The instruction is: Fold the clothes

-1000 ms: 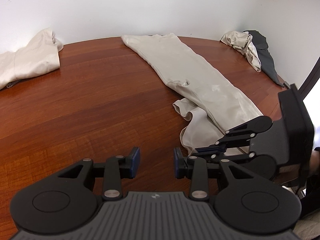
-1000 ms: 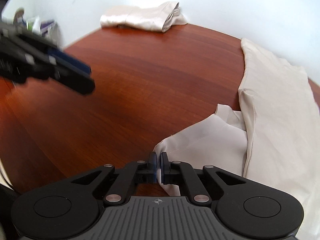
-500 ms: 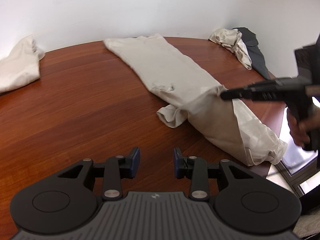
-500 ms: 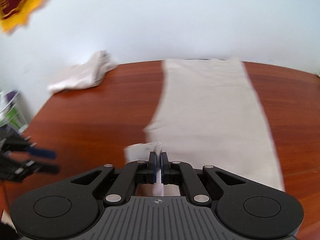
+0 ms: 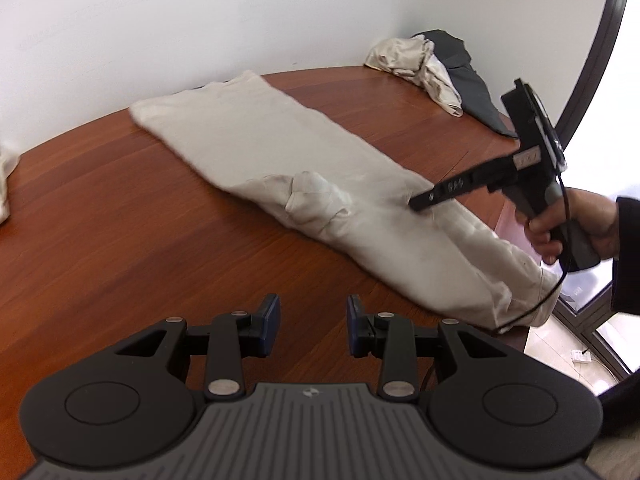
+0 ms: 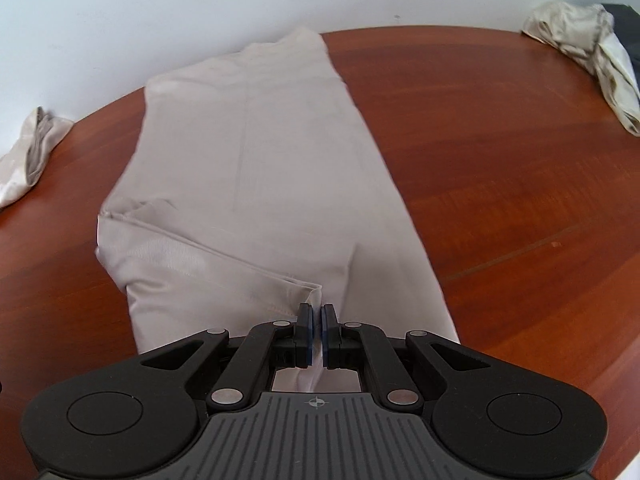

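mid-fold: right gripper [image 6: 316,330] clamped on long beige cloth garment's [image 6: 256,168] folded flap; left gripper [image 5: 313,330] jaws apart, idle. next prob lay flap flat, let go.

The near end of the beige garment [image 6: 256,184] is hidden under the right gripper [image 6: 316,330], so its hem cannot be seen in the right wrist view. A second pale cloth [image 5: 6,184] is cut off by the left edge of the left wrist view. The dark cloth [image 6: 630,28] at the table's far corner is mostly cut off in the right wrist view. The person's arm leaves the frame past the hand [image 5: 568,228].
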